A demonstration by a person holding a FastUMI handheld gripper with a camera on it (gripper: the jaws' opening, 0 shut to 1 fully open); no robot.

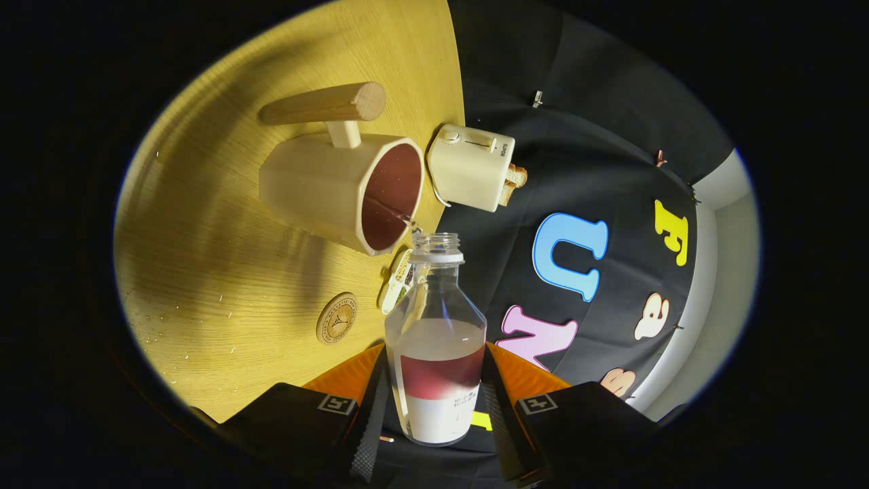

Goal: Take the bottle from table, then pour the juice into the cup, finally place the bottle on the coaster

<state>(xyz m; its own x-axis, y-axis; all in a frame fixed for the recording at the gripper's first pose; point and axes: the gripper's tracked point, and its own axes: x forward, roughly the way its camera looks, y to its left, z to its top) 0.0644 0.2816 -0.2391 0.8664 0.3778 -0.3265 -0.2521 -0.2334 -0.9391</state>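
One wooden table (204,272) is filling the left side of the tilted gripper view, and droplets are glinting on its grain near the lower left. A round coaster (337,317) with an embossed ring of lettering, too small to read, is lying flat on the table just left of the bottle. Above it, a cream cup (326,187) with a wooden bar handle is standing on the table, its mouth turned toward the bottle and its inside showing dark red juice. A thin stream is running from the bottle's mouth onto the cup's rim. A small flat cap-like piece (396,282) is lying between the coaster and the bottle neck. The gripper (438,407) is clenching the clear bottle (438,339), both fingers pressing its sides; the bottle is sitting between the fingers, uncapped, with red juice and a white label whose print is too fine to read. Right of the cup, a cream toaster (472,166) holding toast is standing at the table's edge, bearing small unreadable lettering.
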